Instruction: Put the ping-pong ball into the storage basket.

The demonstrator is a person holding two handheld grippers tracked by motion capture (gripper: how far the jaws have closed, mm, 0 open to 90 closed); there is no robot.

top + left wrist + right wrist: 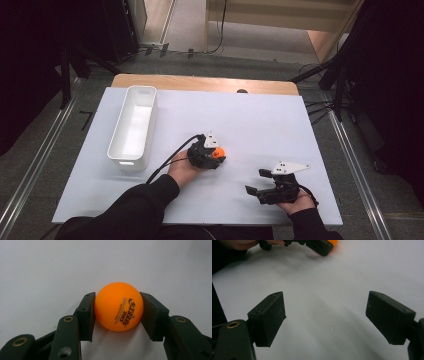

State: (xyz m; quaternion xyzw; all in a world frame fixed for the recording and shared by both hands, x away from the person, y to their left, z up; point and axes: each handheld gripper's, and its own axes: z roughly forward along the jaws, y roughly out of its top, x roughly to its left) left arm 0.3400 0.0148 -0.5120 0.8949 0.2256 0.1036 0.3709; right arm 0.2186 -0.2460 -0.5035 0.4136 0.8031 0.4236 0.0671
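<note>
The left hand-held gripper (117,315) squeezes the orange ball (118,306) in the middle of the tabletop (260,125), and the white bin (134,127) waits to its upper left, while the right hand-held gripper (325,320) sits open

Orange ball (118,306): dark print running sideways up its face — "DHS" logo w/ a small star beside it, a row of Chinese chars above, plus a tiny line reading approx. "MADE IN CHINA", rest too small to read.
</note>
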